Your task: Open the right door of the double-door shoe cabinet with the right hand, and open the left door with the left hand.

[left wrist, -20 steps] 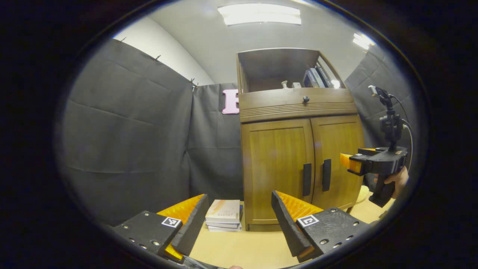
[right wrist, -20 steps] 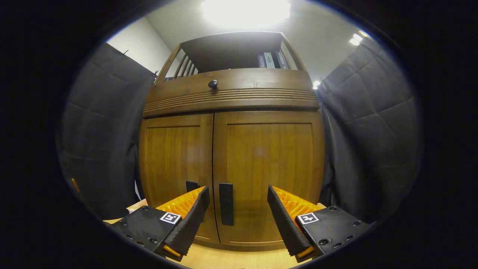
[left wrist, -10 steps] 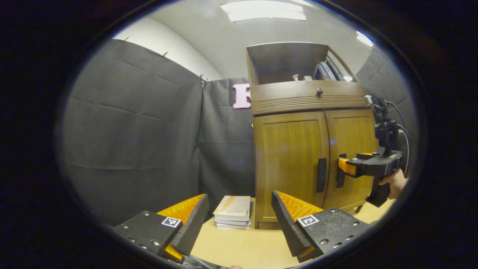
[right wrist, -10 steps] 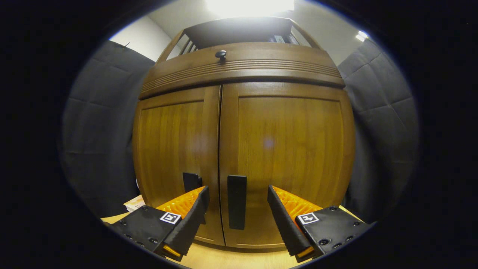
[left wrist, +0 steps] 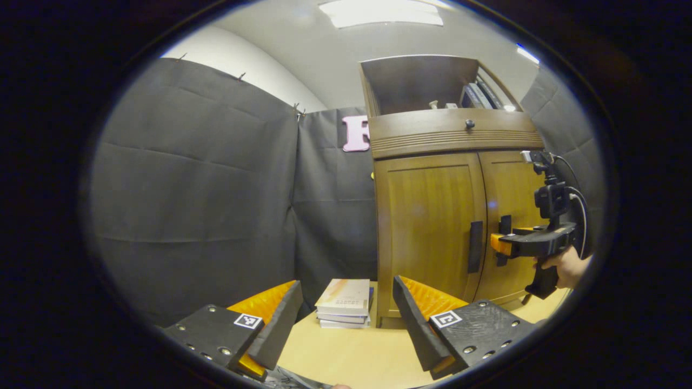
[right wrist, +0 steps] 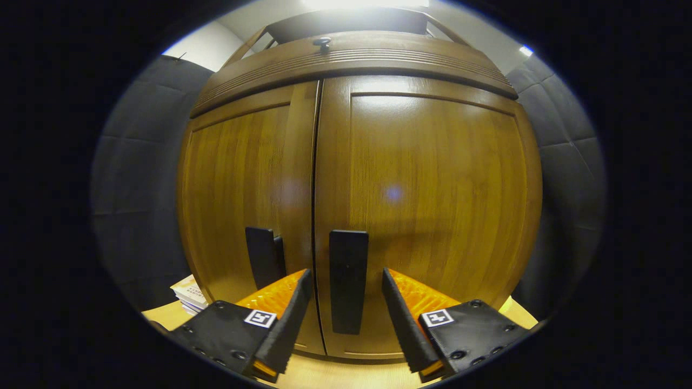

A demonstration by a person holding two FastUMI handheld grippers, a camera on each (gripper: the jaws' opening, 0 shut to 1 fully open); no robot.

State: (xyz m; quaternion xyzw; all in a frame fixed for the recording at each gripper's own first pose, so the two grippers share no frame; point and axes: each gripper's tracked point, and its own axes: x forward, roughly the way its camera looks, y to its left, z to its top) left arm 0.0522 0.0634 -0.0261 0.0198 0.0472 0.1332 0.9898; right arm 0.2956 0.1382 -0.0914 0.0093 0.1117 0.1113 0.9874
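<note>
In the left gripper view, the left gripper sits at the bottom of the frame with its jaws spread wide and nothing between them but bare tabletop; just beyond the gap, at lower centre, lies a small stack of books, resting beside the cabinet's left foot. Right of centre stands the shoe cabinet, warm brown wood with a visible vertical grain, a ribbed moulding band across its middle and a small dark knob above that band; an open shelf at the top holds a few upright books. Both doors are closed: the left door carries a dark vertical bar handle near its inner edge, and the right door is partly covered at the far right of the frame by the right gripper, held in a hand, its tip at the right door's handle. In the right gripper view the two doors fill the centre, glossy and meeting at a thin dark seam. The left handle stands at lower left of centre; the right handle, a flat black upright bar, lies between the right gripper's fingers, whose jaws are open around it, not clearly touching.
</note>
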